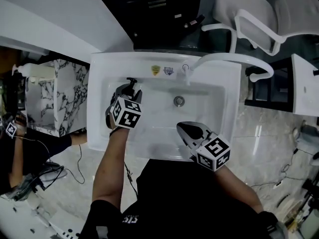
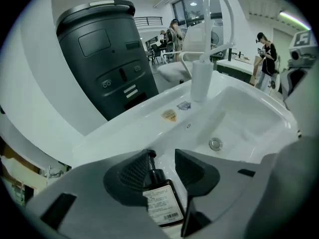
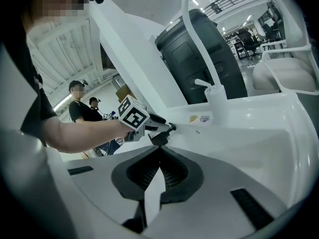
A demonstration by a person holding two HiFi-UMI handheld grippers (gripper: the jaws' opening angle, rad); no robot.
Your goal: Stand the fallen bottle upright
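Note:
A dark pump bottle (image 2: 160, 203) with a white label lies on its side in the left part of the white sink basin (image 1: 149, 128), its pump (image 1: 131, 80) toward the back wall. My left gripper (image 2: 163, 159) points down over it, jaws apart with the bottle's neck between them; the neck is close to the left pad (image 2: 133, 172) and a gap shows on the right. In the head view the left gripper (image 1: 130, 89) hides most of the bottle. My right gripper (image 1: 187, 128) hovers over the basin's front right, shut with nothing held (image 3: 160, 156).
A white curved faucet (image 1: 219, 59) stands at the sink's back right, with the drain (image 1: 179, 101) in the basin below it. Behind the sink is a dark bin (image 2: 104, 54). White chairs (image 1: 259, 14) stand beyond. People stand in the background.

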